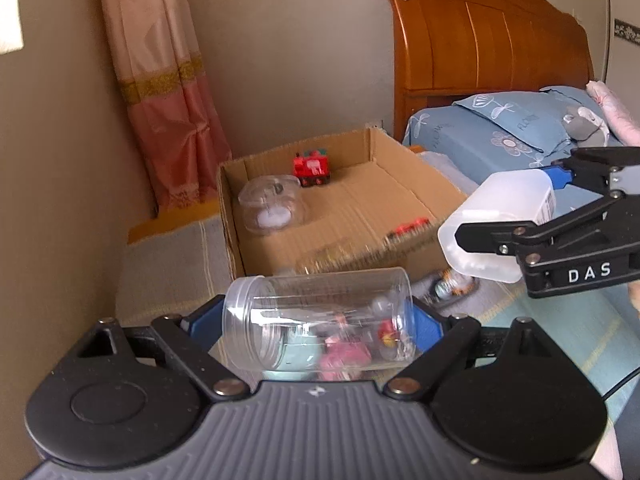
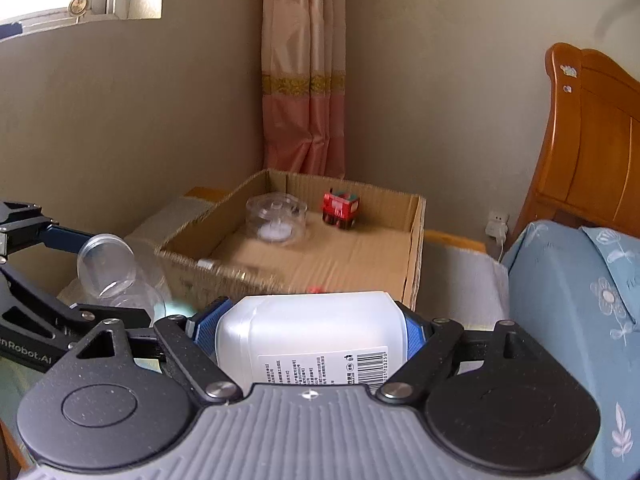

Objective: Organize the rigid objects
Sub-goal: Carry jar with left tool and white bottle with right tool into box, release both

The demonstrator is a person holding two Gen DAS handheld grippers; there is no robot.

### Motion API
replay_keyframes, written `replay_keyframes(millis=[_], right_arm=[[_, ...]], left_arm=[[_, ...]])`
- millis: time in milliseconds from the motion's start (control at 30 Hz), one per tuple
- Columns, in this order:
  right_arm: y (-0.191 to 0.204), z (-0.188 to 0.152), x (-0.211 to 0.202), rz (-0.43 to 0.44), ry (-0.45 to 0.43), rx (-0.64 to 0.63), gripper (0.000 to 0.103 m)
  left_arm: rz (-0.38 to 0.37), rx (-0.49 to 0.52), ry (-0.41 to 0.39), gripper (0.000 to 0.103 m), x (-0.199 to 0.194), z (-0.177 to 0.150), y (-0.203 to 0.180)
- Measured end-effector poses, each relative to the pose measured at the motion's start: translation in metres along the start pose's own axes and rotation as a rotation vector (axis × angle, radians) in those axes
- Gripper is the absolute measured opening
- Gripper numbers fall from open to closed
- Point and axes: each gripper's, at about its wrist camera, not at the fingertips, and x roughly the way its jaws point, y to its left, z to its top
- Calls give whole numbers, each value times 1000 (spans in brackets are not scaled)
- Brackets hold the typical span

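In the left wrist view a clear plastic jar (image 1: pixel 320 320) lies sideways between the blue pads of my left gripper (image 1: pixel 318 322), which is shut on it. To the right, my right gripper (image 1: pixel 508 204) is shut on a white translucent bottle (image 1: pixel 492 224). The right wrist view shows that bottle (image 2: pixel 312 332), with a barcode label, clamped across my right gripper (image 2: pixel 312 326). My left gripper (image 2: pixel 108 276) with the jar (image 2: pixel 112 268) is at its left. Beyond both stands an open cardboard box (image 1: pixel 230 216) (image 2: pixel 416 248) holding a red toy train (image 1: pixel 312 168) (image 2: pixel 340 208) and a clear round container (image 1: pixel 272 204) (image 2: pixel 276 216).
A small red toy (image 1: pixel 408 228) lies near the box's front wall. Small toys (image 1: pixel 452 284) lie on the bedding below the grippers. A blue pillow (image 1: pixel 500 128) and wooden headboard (image 1: pixel 480 40) are to the right, a pink curtain (image 2: pixel 304 120) and wall behind.
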Motion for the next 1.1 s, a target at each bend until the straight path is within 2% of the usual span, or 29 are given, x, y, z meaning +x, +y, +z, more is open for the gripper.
replay_keyframes(millis=[267,700,833,967,1100], right_arm=[[-22,40,33,20,-2,11,87],[-50,82,126,-9,87,68,89],[-56,79,125,-18,92,79,99],[-61,70,112,-12,115,86,100],[-60,64,96,-3,131,73,100]], left_arm=[[29,-30,39,91,35,46,19],[87,-24,116,91,94,81,29],[113,-51,128,94,107,83,33],[97,-75,153,95,99,80,35],[111,-55,160,95,81,79,32]])
